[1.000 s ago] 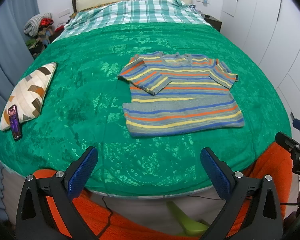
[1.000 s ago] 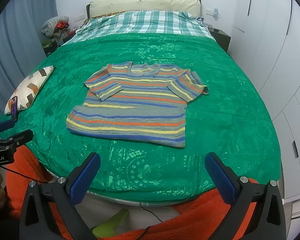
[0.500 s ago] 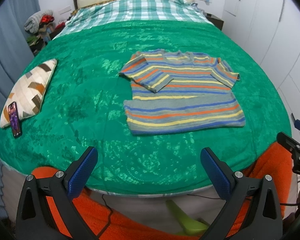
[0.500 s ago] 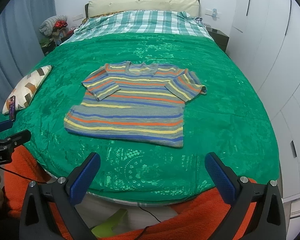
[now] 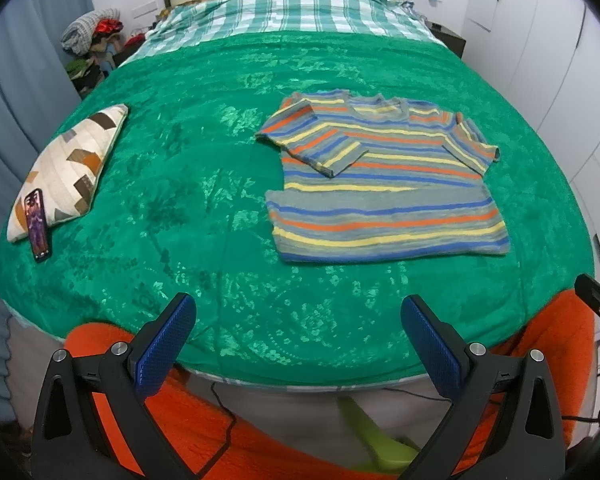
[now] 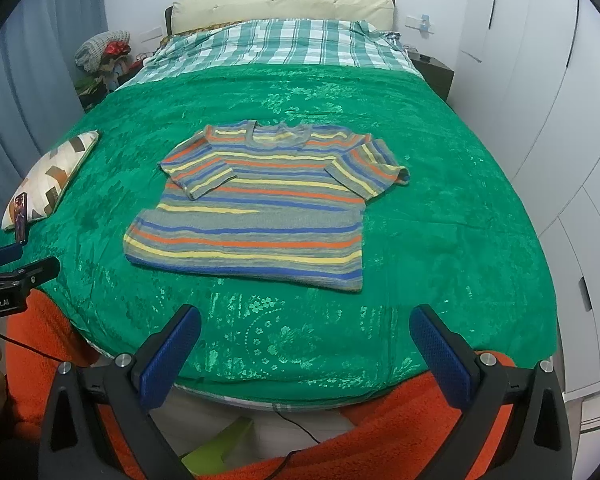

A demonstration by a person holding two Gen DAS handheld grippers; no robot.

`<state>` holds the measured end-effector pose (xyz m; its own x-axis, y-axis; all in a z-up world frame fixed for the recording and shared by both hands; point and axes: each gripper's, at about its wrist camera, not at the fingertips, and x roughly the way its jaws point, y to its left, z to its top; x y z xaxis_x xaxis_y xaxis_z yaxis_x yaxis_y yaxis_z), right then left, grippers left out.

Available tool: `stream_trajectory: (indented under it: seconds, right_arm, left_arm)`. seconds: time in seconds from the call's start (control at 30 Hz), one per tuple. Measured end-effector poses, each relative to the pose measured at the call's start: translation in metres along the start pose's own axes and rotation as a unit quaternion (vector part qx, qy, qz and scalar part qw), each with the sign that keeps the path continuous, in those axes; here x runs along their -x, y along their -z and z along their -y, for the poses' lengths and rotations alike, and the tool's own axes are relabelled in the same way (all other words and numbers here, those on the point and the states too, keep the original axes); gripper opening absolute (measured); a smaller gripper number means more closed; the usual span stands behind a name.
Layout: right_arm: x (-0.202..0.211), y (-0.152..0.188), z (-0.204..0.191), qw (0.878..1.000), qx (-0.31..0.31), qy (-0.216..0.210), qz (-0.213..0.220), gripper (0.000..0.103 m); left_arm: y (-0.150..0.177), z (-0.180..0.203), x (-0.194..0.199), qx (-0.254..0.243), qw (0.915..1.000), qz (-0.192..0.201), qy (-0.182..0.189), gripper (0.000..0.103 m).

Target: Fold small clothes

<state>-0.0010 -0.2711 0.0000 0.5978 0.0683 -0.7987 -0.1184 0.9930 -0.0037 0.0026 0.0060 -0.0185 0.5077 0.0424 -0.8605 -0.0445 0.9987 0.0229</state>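
A small striped sweater (image 5: 384, 184) (image 6: 260, 208), grey with blue, orange and yellow bands, lies flat on the green bedspread (image 5: 188, 184) (image 6: 440, 220). Both short sleeves are folded in over its chest and the hem faces me. My left gripper (image 5: 298, 312) hangs open over the near edge of the bed, well short of the sweater and to its left. My right gripper (image 6: 304, 320) is open too, in front of the hem, with nothing between its fingers. The right gripper's body (image 5: 596, 300) shows at the right edge of the left wrist view; the left gripper's body (image 6: 16, 280) shows at the left edge of the right wrist view.
A patterned cushion (image 5: 68, 168) (image 6: 48, 172) with a phone (image 5: 36, 224) leaning on it lies at the bed's left side. Checked bedding (image 5: 292, 12) covers the far end. White wardrobe doors (image 6: 540, 120) line the right. An orange fleece sleeve (image 5: 260, 432) and a cable (image 6: 300, 428) sit below the bed edge.
Both grippers have drifted slightly, so the sweater sits a little lower and nearer in each view. The sweater itself has not moved and both grippers stay open.
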Motion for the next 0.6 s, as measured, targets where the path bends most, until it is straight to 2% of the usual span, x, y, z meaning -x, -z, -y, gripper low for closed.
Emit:
stream_trajectory:
  seconds: [0.2,0.3,0.37,0.4,0.47,0.5,0.57,0.6]
  right_arm:
    - [-0.003,0.003,-0.001,1.000,0.000,0.003,-0.026,0.103]
    - [-0.004,0.004,-0.001,1.000,0.001,0.001,-0.023,0.103]
    - [-0.003,0.002,0.000,1.000,0.010,-0.002,-0.018,0.103]
    - [-0.001,-0.001,0.002,1.000,0.016,0.002,-0.006,0.103]
    - [0.007,-0.010,0.008,0.999,0.031,0.019,0.020,0.103]
    - [0.015,-0.017,0.014,0.998,0.039,0.031,0.046,0.103]
    - [0.025,-0.029,0.023,0.996,0.043,0.035,0.076,0.103]
    - [0.028,-0.033,0.028,0.994,0.043,0.030,0.092,0.103]
  left_arm:
    - [-0.001,-0.002,-0.004,0.001,1.0000,-0.004,-0.004,0.102]
    - [-0.004,-0.008,-0.003,0.002,0.9999,0.007,-0.008,0.102]
    - [-0.016,-0.021,0.010,0.013,0.9987,0.047,-0.011,0.102]
    - [-0.026,-0.033,0.026,0.025,0.9958,0.087,-0.013,0.102]
    - [-0.042,-0.050,0.051,0.036,0.9885,0.145,-0.019,0.102]
    - [-0.051,-0.060,0.067,0.042,0.9809,0.187,-0.032,0.102]
    - [-0.059,-0.071,0.075,0.047,0.9704,0.234,-0.036,0.103]
    - [-0.060,-0.075,0.070,0.044,0.9692,0.241,-0.025,0.103]
